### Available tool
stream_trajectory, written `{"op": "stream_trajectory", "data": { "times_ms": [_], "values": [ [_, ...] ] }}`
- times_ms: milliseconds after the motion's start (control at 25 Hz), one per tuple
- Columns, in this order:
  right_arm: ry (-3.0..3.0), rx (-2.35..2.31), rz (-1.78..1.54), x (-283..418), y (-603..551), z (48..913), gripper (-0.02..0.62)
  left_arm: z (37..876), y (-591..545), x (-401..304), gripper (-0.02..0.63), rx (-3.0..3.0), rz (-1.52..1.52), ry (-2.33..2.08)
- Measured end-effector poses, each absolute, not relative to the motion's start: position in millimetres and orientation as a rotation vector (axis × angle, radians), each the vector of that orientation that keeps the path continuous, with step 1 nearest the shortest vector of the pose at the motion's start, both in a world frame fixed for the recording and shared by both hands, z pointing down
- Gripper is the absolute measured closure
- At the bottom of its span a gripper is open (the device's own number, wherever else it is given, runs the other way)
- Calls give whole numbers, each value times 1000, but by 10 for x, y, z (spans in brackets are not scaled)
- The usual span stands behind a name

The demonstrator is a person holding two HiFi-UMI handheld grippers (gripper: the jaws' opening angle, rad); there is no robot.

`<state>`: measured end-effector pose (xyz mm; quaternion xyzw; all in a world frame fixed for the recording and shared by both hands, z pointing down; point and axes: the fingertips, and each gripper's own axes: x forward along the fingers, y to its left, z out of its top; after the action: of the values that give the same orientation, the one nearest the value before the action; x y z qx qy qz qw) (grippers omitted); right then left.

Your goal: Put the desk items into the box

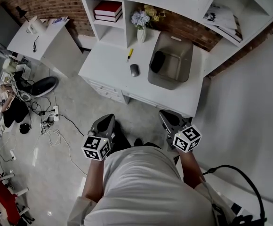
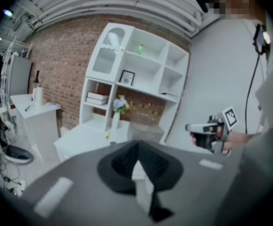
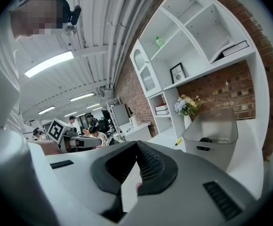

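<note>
Close against the person's white shirt [image 1: 141, 187], the left gripper [image 1: 104, 122] and right gripper [image 1: 170, 118] are both clenched on nothing, short of the desk's [image 1: 108, 67] front edge. Mid-desk, a computer mouse [image 1: 134, 70] lies near the grey box's [image 1: 180, 62] left wall, with a yellow-handled screwdriver [image 1: 129, 55] behind it.

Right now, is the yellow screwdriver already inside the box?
No, the screwdriver lies on the white desk, outside the box, near the mouse.

White shirt [image 1: 141, 192]; grey left hand-held gripper [image 1: 107, 120], right hand-held gripper [image 1: 167, 117], black-white marker cubes [image 1: 97, 147]; black cable [image 1: 242, 172].
</note>
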<state>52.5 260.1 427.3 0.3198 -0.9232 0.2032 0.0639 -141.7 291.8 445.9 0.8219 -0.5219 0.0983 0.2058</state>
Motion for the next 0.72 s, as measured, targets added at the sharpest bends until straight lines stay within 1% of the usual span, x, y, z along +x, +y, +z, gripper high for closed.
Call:
{"op": "stream_trajectory", "data": {
  "times_ms": [720],
  "values": [
    [-2733, 1138, 618, 169, 1773, 4326, 594, 4546, 1823, -1838, 603, 2383, 325, -1318]
  ]
}}
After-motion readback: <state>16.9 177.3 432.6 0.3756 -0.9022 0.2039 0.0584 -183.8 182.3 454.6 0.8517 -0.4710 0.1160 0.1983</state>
